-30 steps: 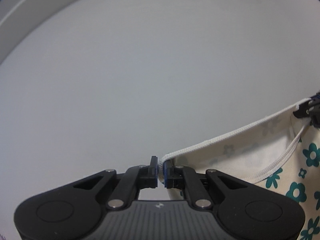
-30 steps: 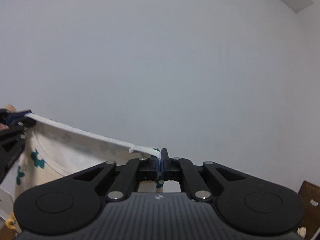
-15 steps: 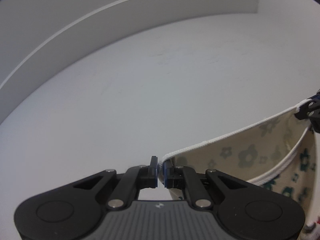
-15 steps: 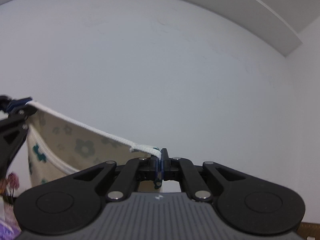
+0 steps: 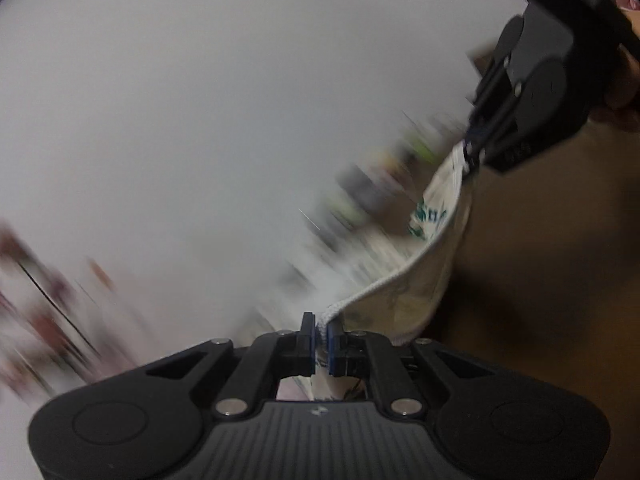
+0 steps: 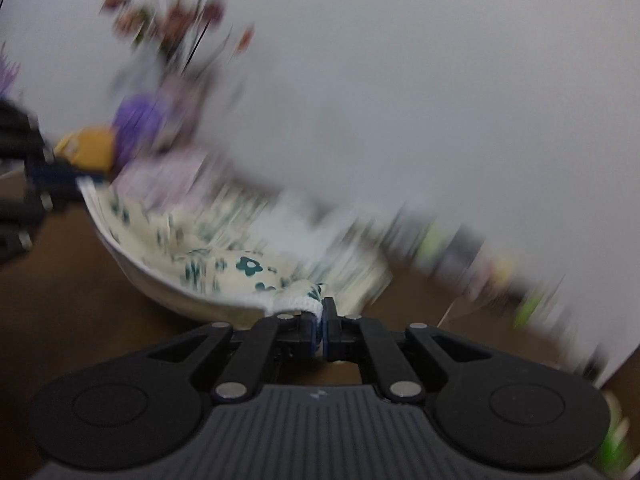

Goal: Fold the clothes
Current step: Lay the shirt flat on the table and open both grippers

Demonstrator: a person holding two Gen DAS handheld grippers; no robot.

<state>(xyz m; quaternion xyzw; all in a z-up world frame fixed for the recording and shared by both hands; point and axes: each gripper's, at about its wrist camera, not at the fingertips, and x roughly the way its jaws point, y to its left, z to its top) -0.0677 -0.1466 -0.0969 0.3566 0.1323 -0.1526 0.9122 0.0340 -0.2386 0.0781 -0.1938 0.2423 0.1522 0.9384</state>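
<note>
A cream garment [image 5: 432, 236] printed with teal flowers and edged in white ribbing hangs slack between my two grippers. My left gripper [image 5: 319, 330] is shut on one end of the white edge. In the left wrist view my right gripper [image 5: 474, 148] pinches the other end at upper right. The right wrist view shows the right gripper [image 6: 320, 312] shut on the ribbed edge, with the garment [image 6: 208, 264] sagging onto a brown table [image 6: 60, 292]. My left gripper [image 6: 52, 176] shows blurred at the left edge there.
Both views are smeared by motion. Blurred clutter runs along the back of the table: a purple and yellow object [image 6: 116, 136], reddish flowers [image 6: 176, 12], green and dark items [image 6: 460, 248]. A hand [image 5: 624, 92] grips the right tool. A pale wall lies behind.
Both grippers have dropped fast from high against the wall toward the table. The garment edge, taut before, now sags, and the table and clutter have come into view.
</note>
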